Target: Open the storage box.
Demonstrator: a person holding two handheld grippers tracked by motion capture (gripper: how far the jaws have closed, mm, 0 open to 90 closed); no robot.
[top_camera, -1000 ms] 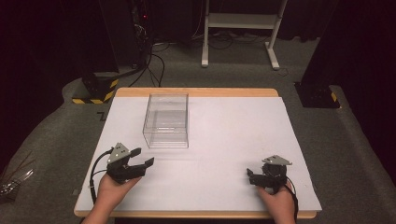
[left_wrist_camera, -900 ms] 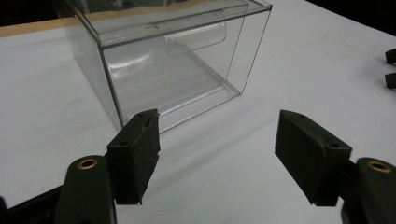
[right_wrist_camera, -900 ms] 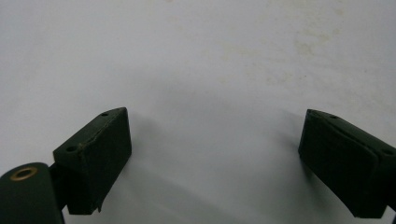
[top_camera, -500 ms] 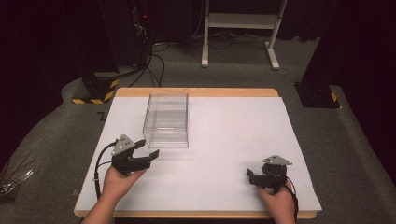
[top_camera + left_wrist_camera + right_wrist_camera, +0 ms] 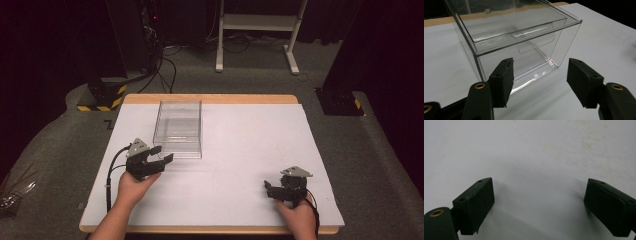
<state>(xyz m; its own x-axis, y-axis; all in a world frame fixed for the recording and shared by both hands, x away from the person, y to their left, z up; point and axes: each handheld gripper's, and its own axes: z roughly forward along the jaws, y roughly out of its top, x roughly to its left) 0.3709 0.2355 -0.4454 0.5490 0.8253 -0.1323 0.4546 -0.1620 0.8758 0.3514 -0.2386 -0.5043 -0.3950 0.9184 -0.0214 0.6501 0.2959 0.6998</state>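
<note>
The clear box (image 5: 179,128) sits at eleven o'clock on the table (image 5: 250,150). Your left hand-held gripper (image 5: 159,156), jaws apart, is just beside its near corner; the slick walls could slip or the box skate away. Your right hand-held gripper (image 5: 272,190), jaws apart, rests at five o'clock.

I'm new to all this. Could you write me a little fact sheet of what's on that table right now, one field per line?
Surface: white table with a wooden edge
Object: clear plastic box, lidded, nothing visible inside, toward the far left
Left gripper: jaws open, aimed at the box's near corner, not touching it
Right gripper: jaws open, low over bare table, near right
Held items: none
Off the table: dark floor, cables, a white stand behind
</note>
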